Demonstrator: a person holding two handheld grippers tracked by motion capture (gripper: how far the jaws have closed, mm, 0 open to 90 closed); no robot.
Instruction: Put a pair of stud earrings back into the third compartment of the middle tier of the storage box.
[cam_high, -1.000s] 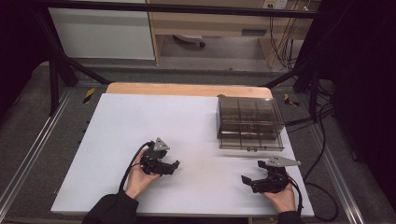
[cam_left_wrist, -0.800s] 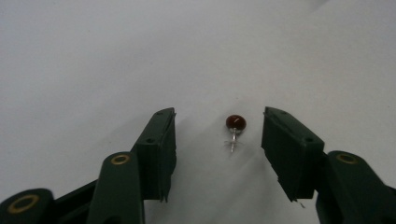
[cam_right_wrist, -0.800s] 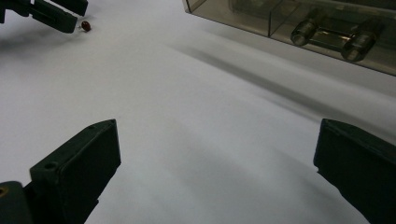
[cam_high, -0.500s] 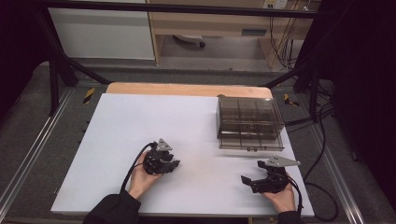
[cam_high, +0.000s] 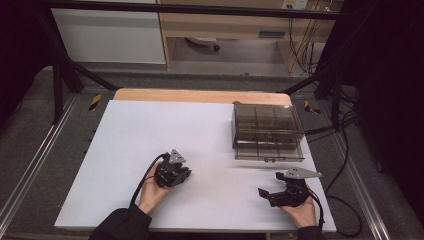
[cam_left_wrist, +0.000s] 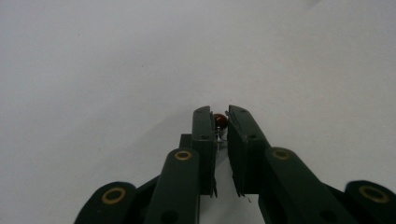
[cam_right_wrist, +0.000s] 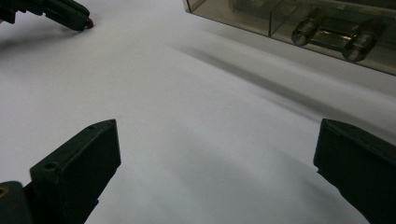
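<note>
In the high view the left gripper (cam_high: 186, 173) sits left of centre in the lower half of the frame, held low over the white table (cam_high: 150, 125) by the person's left hand (cam_high: 151, 192), whose dark sleeve comes in from the bottom edge. In the left gripper view its two black jaws rise from the bottom and stand nearly together in the middle of the frame, pinching a small red bead (cam_left_wrist: 220, 120) at their tips. A thin bit of metal shows just under the bead in the narrow gap between the jaws; what it is cannot be told. The bead sits just above the white surface; whether it touches the surface cannot be told.

Further right, in the lower right of the high view, the right gripper (cam_high: 264, 193) lies in the right hand (cam_high: 300, 212), close to the table's near edge, its tips pointing left. In the right gripper view its jaws stand spread wide, one at the lower left and one at the lower right of the frame, with bare table between them and nothing held.

In the upper right part of the table stands a smoky clear compartment box (cam_high: 267, 131), lid closed, well apart from both grippers.
</note>
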